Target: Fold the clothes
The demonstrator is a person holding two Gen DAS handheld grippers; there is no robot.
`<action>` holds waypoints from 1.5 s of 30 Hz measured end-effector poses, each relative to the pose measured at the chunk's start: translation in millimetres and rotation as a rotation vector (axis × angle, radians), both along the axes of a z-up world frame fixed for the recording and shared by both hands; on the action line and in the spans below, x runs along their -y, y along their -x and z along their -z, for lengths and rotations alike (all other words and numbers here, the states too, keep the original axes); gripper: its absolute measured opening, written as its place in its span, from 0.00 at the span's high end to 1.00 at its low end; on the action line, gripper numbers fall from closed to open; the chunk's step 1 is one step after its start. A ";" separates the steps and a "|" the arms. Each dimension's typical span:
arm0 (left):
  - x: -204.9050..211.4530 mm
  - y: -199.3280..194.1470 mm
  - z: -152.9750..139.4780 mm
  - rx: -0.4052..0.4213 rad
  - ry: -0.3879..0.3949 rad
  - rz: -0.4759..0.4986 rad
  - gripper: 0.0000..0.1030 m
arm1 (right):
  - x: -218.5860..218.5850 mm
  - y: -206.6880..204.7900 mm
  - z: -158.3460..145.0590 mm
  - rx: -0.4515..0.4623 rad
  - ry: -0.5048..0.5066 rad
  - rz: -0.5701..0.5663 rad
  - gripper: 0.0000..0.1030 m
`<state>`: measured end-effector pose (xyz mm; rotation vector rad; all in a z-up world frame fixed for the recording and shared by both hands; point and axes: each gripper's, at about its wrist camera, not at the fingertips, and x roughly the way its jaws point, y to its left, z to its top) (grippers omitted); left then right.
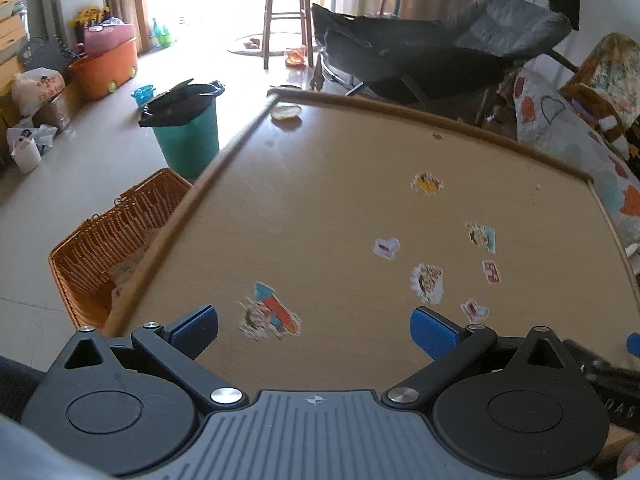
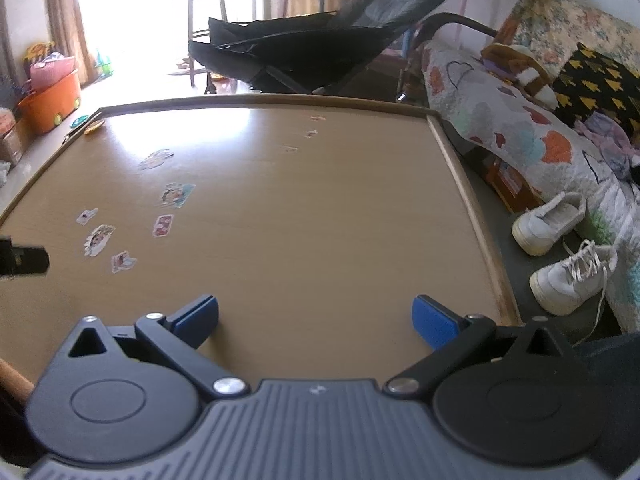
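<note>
No garment lies on the wooden table (image 1: 340,200), which also fills the right wrist view (image 2: 300,208). My left gripper (image 1: 314,330) is open and empty, hovering over the table's near left part above a sticker (image 1: 268,316). My right gripper (image 2: 316,322) is open and empty over the table's near right part. A blue tip of the right gripper shows at the far right edge of the left wrist view (image 1: 633,344). Part of the left gripper shows at the left edge of the right wrist view (image 2: 24,260). Some fabric lies in the wicker basket (image 1: 116,236) beside the table.
Several stickers (image 1: 428,284) are stuck on the tabletop. A small dish (image 1: 285,112) sits at the far left corner. A green bin (image 1: 188,132) stands on the floor left of the table. A black folding chair (image 2: 320,48) stands behind; white shoes (image 2: 560,248) and a bed (image 2: 540,128) are to the right.
</note>
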<state>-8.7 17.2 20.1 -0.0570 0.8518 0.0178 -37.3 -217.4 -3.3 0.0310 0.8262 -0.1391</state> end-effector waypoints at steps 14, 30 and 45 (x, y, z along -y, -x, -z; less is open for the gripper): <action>-57.2 -6.1 -42.0 0.028 -0.017 -0.162 0.00 | -17.0 -4.1 -9.4 0.021 0.002 -0.114 0.00; -132.5 -23.6 -73.4 0.044 -0.048 -0.269 0.00 | -29.6 2.3 -19.7 0.057 -0.010 -0.205 0.00; -214.7 -49.3 -43.0 -0.027 0.029 -0.426 0.00 | -52.5 2.9 -35.2 0.085 -0.005 -0.293 0.00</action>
